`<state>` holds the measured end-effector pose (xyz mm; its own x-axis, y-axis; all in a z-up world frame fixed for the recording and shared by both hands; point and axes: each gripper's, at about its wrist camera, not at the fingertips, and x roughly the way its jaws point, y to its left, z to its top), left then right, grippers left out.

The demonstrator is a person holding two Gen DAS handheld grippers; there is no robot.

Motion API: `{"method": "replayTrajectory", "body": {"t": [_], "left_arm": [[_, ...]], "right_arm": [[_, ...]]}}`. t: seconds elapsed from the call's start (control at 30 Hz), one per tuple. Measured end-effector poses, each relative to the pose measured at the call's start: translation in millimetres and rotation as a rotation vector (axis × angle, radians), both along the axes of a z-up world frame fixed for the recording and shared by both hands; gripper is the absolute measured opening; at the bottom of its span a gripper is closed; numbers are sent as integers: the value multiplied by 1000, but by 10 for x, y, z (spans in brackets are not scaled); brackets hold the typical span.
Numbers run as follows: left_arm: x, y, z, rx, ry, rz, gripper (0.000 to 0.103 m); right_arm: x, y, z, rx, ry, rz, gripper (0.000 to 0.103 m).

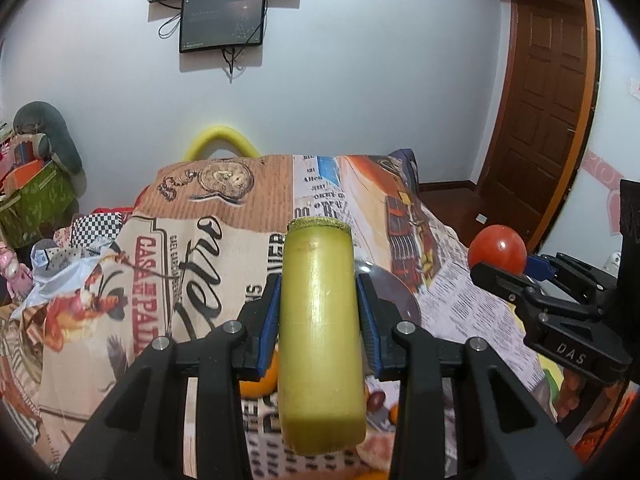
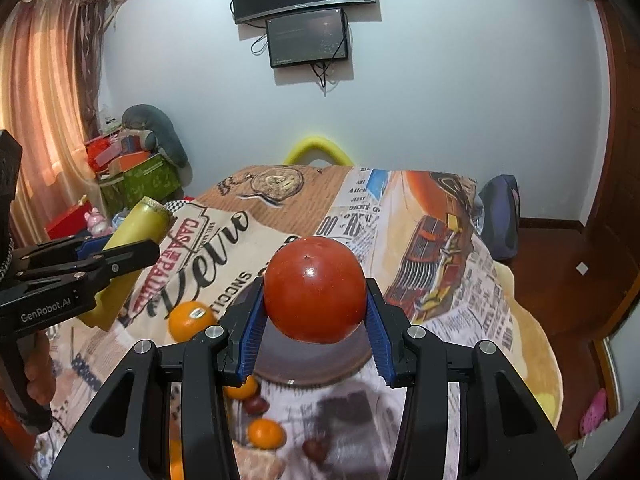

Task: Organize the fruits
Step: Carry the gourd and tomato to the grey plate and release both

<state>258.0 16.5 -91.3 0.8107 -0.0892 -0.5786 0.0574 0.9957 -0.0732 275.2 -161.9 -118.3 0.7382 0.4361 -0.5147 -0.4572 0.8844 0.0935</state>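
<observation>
Left claw [image 1: 320, 312] pinching yellow-green cane section [image 1: 320, 320], held above the table [image 1: 224, 248]. Right claw [image 2: 316, 316] pinching red tomato [image 2: 315, 289] over a grey plate [image 2: 320, 360]. Only the right wrist view shows the stickered orange [image 2: 187, 320], smaller oranges [image 2: 265, 433] and dark fruits [image 2: 256, 405] on the cloth.

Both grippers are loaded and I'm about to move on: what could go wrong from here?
The left gripper grips the long sugarcane piece only mid-length, so it might pivot or slide. The right gripper pinches the round tomato at its sides; it could squirt out onto the oranges below.
</observation>
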Motion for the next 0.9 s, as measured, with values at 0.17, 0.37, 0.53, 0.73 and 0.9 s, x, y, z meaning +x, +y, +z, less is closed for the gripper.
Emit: {"method": "replayTrajectory", "body": {"t": [0.17, 0.37, 0.53, 0.73, 0.9], "left_arm": [[296, 25, -91, -9, 20, 13, 36], [617, 17, -248, -4, 57, 13, 36], [884, -46, -413, 34, 94, 3, 36], [1193, -47, -726, 40, 169, 35, 36], [1402, 8, -984, 24, 254, 39, 36]], "right_arm": [[220, 62, -76, -14, 7, -8, 43], [458, 125, -223, -44, 34, -16, 43], [663, 199, -378, -78, 64, -19, 43], [900, 282, -636, -98, 144, -4, 43], [1038, 361, -841, -131, 198, 12, 43]]}}
